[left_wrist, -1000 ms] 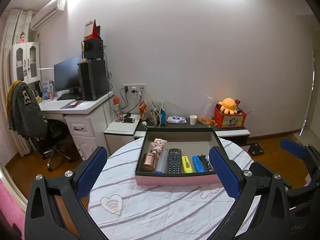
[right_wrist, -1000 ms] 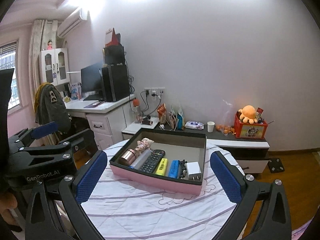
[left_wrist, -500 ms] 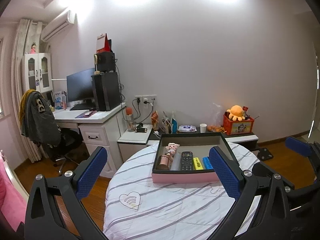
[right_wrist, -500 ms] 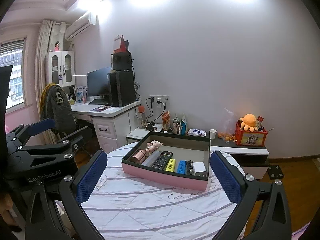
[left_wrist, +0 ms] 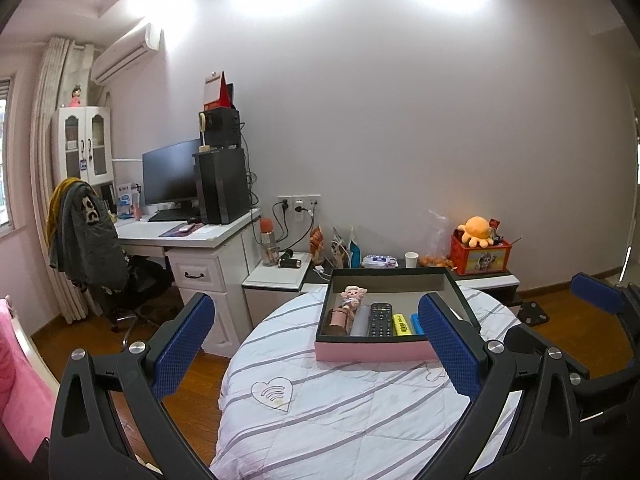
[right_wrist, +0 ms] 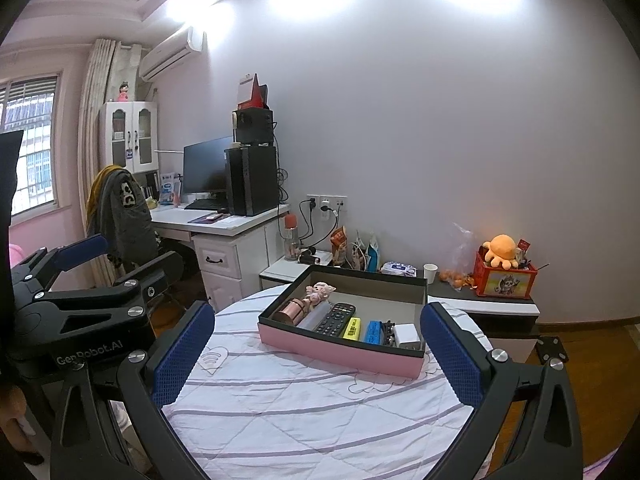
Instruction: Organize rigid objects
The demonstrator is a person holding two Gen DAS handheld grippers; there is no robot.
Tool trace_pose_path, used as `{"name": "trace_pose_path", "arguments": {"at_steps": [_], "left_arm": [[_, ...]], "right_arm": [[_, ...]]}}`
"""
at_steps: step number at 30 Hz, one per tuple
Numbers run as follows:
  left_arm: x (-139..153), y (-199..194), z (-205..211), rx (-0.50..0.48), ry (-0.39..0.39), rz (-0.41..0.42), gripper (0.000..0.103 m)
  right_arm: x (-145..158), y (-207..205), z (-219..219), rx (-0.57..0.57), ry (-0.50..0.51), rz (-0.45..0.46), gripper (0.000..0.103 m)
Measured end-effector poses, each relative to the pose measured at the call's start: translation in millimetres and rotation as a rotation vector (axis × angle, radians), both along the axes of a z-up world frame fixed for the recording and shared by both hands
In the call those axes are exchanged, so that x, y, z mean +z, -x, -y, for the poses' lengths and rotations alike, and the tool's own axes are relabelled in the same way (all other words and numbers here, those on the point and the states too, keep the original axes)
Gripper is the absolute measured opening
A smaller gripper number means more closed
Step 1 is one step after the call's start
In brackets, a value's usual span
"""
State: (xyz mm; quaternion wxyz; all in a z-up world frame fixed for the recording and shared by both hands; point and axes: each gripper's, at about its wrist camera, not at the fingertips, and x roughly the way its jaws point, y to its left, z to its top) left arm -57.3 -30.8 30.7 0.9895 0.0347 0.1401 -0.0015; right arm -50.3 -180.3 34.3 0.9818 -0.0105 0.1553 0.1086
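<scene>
A pink box [left_wrist: 372, 351] [right_wrist: 340, 347] with dark inner walls rests on the round table's striped cloth [left_wrist: 340, 408] [right_wrist: 304, 404]. Lined up inside are a copper cylinder [right_wrist: 289, 311], a pink figurine [right_wrist: 318, 292], a grey tube [right_wrist: 312, 317], a black remote [left_wrist: 379, 319] [right_wrist: 335, 318], a yellow block [right_wrist: 352, 328], a blue block [right_wrist: 372, 332] and a white charger [right_wrist: 407, 335]. My left gripper [left_wrist: 316, 348] is open, held back from the box with nothing between its fingers. My right gripper [right_wrist: 316, 350] is open too, also empty and short of the box.
A white desk [left_wrist: 192, 240] with monitor and computer tower stands left, with a jacket-draped chair [left_wrist: 88, 240] beside it. A low cabinet [left_wrist: 400, 268] behind the table carries a paper cup, snacks and a red box with an orange plush [left_wrist: 478, 232]. Wooden floor surrounds the table.
Both grippers have pulled back and up from the box, which now looks smaller and farther away. More of the room and ceiling shows. Both stay open.
</scene>
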Motion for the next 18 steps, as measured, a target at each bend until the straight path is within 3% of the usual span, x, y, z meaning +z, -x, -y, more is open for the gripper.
{"name": "trace_pose_path", "arguments": {"at_steps": [18], "left_arm": [[-8.1,-27.5,2.8,0.016,-0.011,-0.041,0.103]], "right_arm": [[-8.0,-23.8,2.7,0.002,-0.007,-0.045,0.103]]}}
